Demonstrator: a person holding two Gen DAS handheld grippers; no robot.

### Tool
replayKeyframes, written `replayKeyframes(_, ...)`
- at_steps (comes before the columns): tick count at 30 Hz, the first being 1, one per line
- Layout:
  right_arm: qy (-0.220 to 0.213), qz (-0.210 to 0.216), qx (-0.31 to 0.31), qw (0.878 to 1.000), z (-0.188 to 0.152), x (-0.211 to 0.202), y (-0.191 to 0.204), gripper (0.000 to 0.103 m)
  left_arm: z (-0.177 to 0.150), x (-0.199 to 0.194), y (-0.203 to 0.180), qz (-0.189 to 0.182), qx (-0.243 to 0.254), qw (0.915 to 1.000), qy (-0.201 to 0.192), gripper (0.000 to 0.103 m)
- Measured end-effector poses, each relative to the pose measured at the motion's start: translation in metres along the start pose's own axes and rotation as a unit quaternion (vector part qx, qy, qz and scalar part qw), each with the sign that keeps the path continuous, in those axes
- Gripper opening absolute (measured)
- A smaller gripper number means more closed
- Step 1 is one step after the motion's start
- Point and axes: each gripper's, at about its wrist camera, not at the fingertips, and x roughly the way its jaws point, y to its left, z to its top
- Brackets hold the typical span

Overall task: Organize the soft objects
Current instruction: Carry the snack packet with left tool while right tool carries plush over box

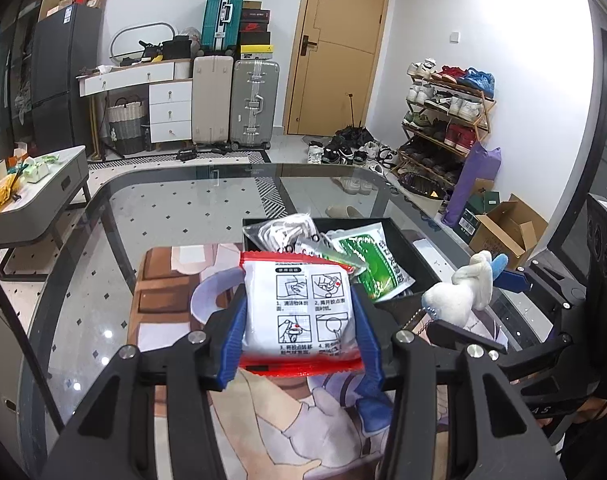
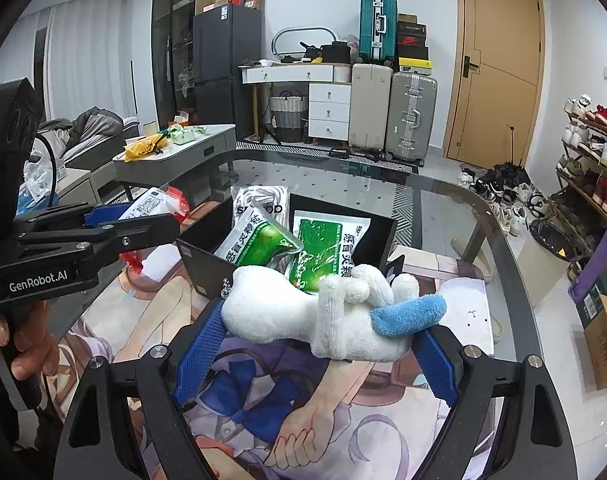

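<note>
We see left gripper (image 1: 299, 316) pinching a soft, probably slippery packet (image 1: 297, 312) by its sides | right gripper (image 2: 319, 340) squeezing plush toy (image 2: 323, 316) mid-body, light, squashy.

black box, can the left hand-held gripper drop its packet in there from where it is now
Probably yes. The left hand-held gripper holds the red-edged packet just short of the open black box, with nothing between them. The green sachets inside leave room on top, and the right hand-held gripper sits off to the side.
</note>
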Motion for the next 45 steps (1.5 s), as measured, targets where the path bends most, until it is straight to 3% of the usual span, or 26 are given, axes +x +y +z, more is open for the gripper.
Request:
replayKeyframes(21, 0.007, 0.003, -0.040, 0.999, 0.024, 0.028, -0.002, 0.089, 0.027, 0.025, -0.003, -0.007, -0.001, 0.9999, -0.008, 0.048)
replayKeyframes(45, 0.034, -0.014, -0.113, 0.993, 0.044, 0.076, -0.008, 0.089, 0.026, 0.068, -0.010, 0.004, 0.021, 0.9997, 0.015, 0.048)
